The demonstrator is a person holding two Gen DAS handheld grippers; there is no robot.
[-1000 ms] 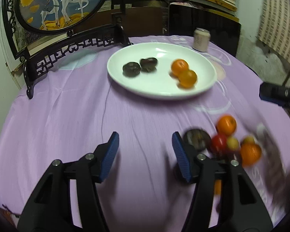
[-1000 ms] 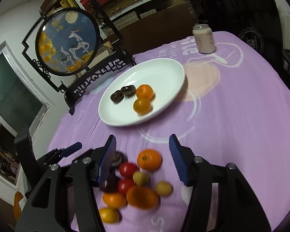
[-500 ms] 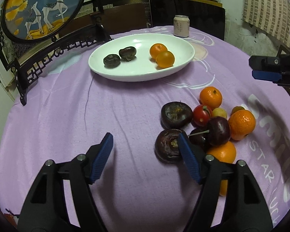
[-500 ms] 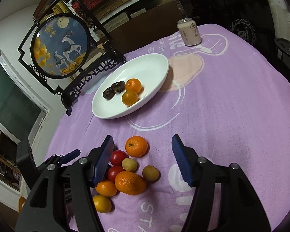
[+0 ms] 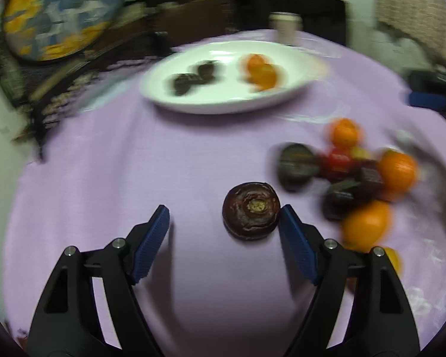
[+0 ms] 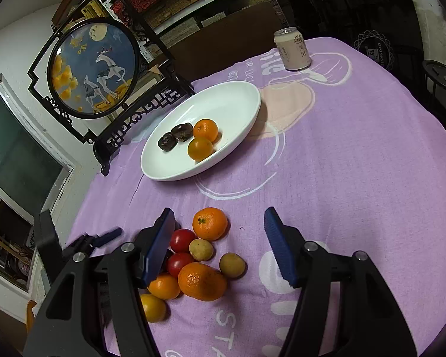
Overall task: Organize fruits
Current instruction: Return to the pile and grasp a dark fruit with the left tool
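Dark purple fruit (image 5: 251, 210) lying stem-scar up on the purple cloth of the desk (image 5: 133, 163), near its front edge, just left of the loose fruit pile (image 5: 357, 175). The left tool (image 5: 224, 232) brackets it, jaws opening; the right pad is just beside the fruit, the left pad well apart. The right tool (image 6: 220, 244) hovers apart over the pile, holding nothing. The white plate (image 6: 238, 101) lies toward the far edge. Risk: an off-centre closure may roll the round fruit sideways into the pile.
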